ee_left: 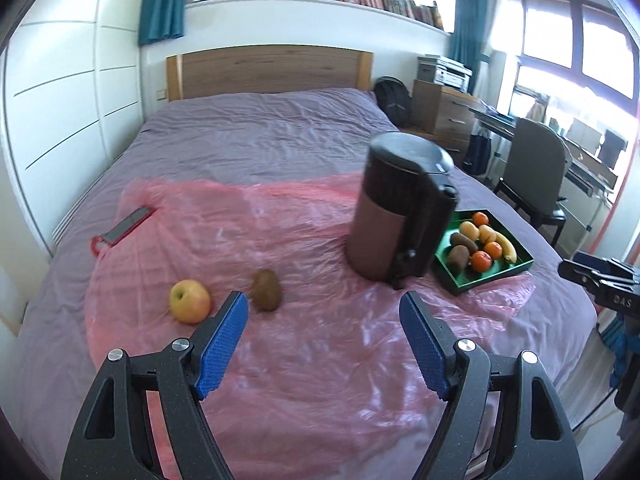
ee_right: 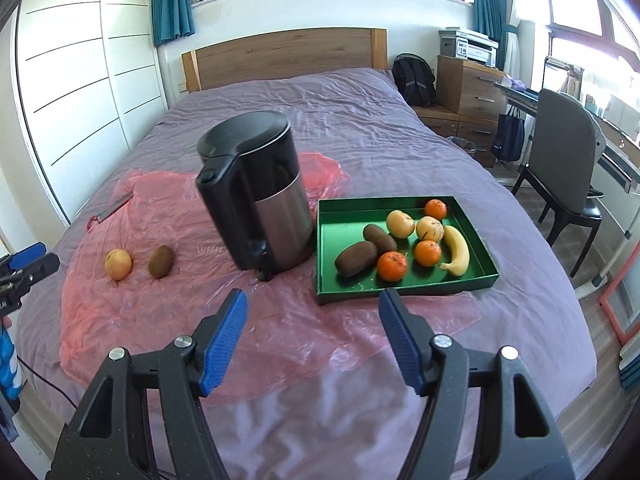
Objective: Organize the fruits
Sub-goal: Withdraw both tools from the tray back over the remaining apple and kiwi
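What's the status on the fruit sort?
Left gripper and right gripper open, empty. Apple and kiwi loose on pink sheet, outside green tray. Kettle stands between them.

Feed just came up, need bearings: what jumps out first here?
A black and steel kettle stands mid-bed on pink plastic sheet. Right of it, a green tray holds most of the fruit; an apple and kiwi lie loose to the left, ahead of the open left tongs.

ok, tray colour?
Green tray, glossy inside, holding fruit. Clearest in the right wrist view.
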Demonstrator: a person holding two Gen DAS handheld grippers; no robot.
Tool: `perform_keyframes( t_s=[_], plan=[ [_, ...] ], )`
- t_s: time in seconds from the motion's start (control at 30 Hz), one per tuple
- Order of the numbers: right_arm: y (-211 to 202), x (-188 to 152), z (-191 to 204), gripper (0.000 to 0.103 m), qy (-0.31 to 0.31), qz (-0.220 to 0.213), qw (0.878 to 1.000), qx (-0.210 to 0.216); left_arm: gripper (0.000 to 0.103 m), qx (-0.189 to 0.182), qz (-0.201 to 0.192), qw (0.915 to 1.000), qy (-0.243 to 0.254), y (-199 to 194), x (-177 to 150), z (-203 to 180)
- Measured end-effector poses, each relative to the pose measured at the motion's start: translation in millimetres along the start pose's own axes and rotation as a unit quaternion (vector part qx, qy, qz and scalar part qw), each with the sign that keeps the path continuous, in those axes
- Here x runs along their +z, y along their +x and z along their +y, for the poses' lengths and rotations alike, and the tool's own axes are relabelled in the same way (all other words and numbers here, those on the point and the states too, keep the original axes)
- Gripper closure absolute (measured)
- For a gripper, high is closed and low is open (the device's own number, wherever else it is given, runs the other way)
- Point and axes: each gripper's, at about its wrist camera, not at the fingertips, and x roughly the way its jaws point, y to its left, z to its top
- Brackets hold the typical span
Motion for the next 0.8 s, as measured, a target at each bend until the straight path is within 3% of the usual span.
perform_keyframes(
  t_s=[0.33,0.8],
  plan=[
    [2.8,-20.7,55.4,0.000,-0.027,0.019,0.999,0.017,0.030,0.044,0.005,0.9978,-0.049,-1.6,-35.7,84.2],
    [52.6,-37.6,145.9,0.000,-0.080,0.069,0.991,0.080,0.030,0.103,0.025,0.9890,-0.103,14.6,-74.8,173.0]
  ],
)
